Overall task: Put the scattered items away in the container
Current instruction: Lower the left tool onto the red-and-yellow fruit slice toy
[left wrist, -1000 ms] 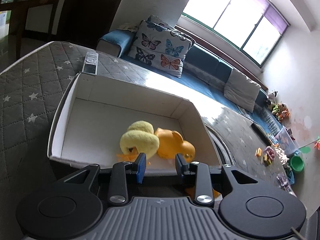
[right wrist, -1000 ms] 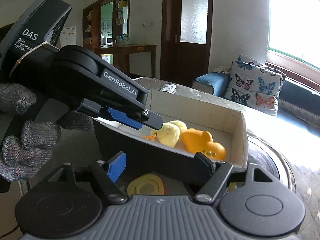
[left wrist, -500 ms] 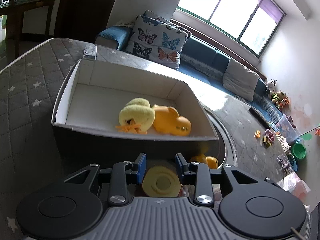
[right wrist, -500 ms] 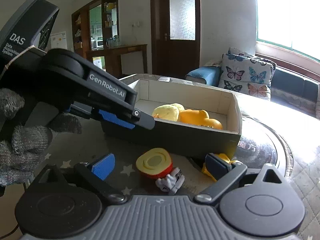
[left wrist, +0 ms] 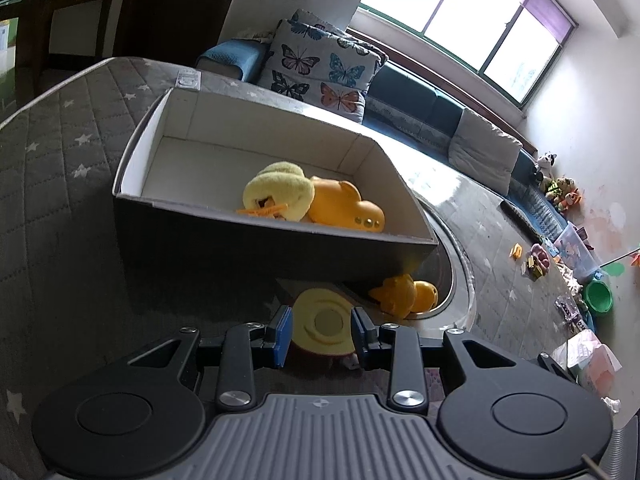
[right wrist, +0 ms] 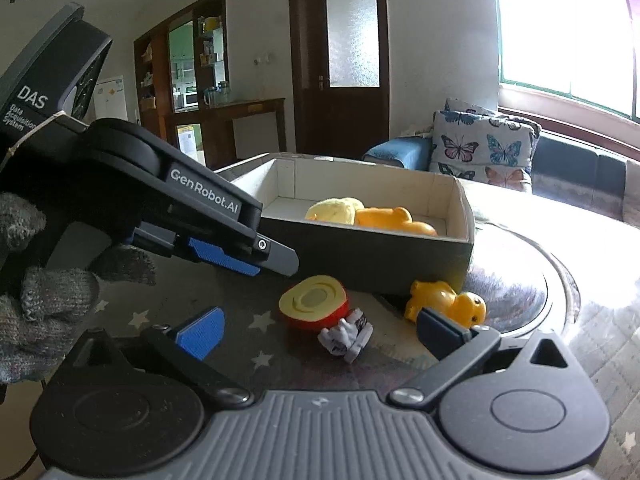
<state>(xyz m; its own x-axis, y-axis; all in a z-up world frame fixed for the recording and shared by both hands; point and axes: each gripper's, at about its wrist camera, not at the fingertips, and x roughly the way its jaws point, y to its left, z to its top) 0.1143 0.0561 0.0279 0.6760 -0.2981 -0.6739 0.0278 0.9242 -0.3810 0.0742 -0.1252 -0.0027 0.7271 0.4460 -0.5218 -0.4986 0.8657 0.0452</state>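
We count two toys already in the box (left wrist: 256, 236): a plush yellow duck (left wrist: 276, 192) and an orange rubber toy (left wrist: 344, 208), touching each other near the front wall. Three items remain on the quilted table (right wrist: 160, 316), just outside that wall: a half-fruit toy (right wrist: 314, 304), a small grey figure (right wrist: 346, 334) touching it at its 5 o'clock, and a yellow duck toy (right wrist: 448, 300) at the fruit's 3 o'clock.

The left gripper (left wrist: 320, 332) sits partly open, the half-fruit framed between its pads in its own view; from the right wrist it hangs above the fruit at 10 o'clock, not gripping.

The right gripper (right wrist: 320, 334) has just been opening and stands wide, empty, with the grey figure between its fingers.

Roughly two of five done, by our estimate.
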